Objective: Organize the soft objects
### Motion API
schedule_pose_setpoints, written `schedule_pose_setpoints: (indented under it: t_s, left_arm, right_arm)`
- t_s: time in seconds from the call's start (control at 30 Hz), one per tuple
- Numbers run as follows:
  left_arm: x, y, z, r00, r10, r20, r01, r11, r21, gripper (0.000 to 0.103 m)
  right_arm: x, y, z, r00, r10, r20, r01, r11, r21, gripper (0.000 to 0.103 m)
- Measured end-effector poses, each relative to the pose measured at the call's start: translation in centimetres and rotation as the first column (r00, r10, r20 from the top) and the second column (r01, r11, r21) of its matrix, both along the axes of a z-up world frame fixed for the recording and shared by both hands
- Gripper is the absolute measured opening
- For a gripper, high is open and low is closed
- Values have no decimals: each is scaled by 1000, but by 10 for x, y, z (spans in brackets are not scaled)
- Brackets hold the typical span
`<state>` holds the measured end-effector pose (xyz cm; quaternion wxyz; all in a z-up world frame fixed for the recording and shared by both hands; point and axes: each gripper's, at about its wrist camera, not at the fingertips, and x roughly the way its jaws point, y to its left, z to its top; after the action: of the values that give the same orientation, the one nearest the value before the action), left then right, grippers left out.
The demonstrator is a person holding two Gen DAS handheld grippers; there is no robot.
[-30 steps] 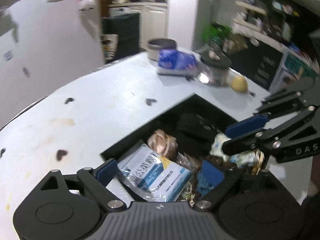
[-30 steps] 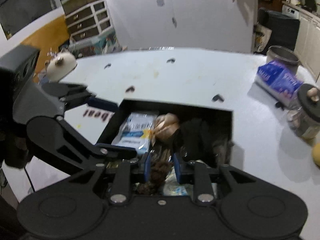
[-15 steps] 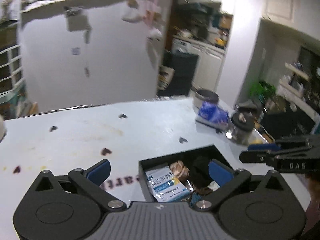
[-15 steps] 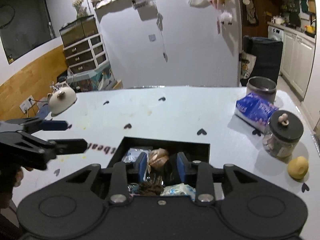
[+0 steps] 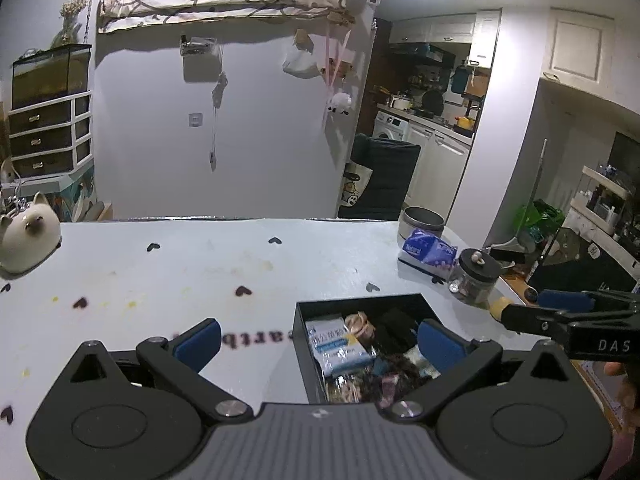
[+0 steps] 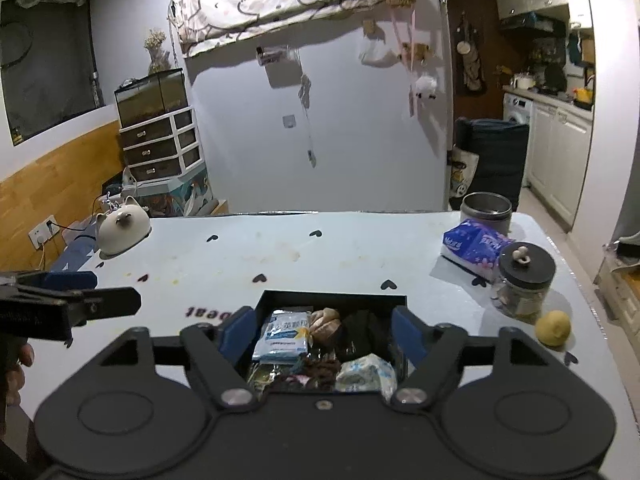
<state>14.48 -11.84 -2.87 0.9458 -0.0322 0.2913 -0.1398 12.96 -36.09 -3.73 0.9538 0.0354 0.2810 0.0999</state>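
The tabletop carries a black box packed with soft packets, a white pouch uppermost. Both tongs, left and right, hang above it, spread apart and empty. Reaching into such clutter risks snagging neighbouring packets or clipping the rim.

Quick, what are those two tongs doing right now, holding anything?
Left tongs: open, holding nothing, above the table.
Right tongs: open, holding nothing, above the black box.
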Motion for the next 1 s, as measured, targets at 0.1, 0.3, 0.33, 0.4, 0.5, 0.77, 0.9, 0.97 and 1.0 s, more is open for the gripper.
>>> schedule_pose_setpoints:
  t_s: [0.1,0.3,0.33,0.4,0.5,0.77,0.9,0.97,1.0]
  left_arm:
    - [-17,6,-1,1000,0,-14,0,1000,-21,103]
    - [-50,15,-2,1000,15,4,-15,1000,-5,103]
    - [-56,17,-2,1000,21,7,-21,1000,-4,103]
    - [-65,21,-2,999,34,13,-34,999,10,103]
    - [-79,26,-2,998,54,17,-54,998,27,103]
    - [-108,35,-3,994,104,19,-105,993,58,103]
    - [-119,37,-3,993,112,23,-114,991,72,103]
    - [-124,38,-3,993,117,24,-119,990,76,103]
    - [-126,39,-3,993,119,24,-120,990,77,103]
  right_arm:
    - [-21,5,2,999,-39,3,39,999,-8,80]
    - [-57,13,2,996,-85,20,85,996,-19,86]
    - [-62,14,3,995,-92,23,93,996,-18,86]
    - [-72,17,3,994,-108,30,108,994,-22,89]
    - [-87,21,4,991,-122,47,123,992,-34,94]
    - [-117,30,5,990,-127,65,129,991,-39,103]
    - [-125,34,6,988,-135,77,138,989,-45,103]
    - [-129,36,6,987,-140,82,144,989,-46,103]
    - [-130,36,7,986,-140,84,145,988,-46,103]
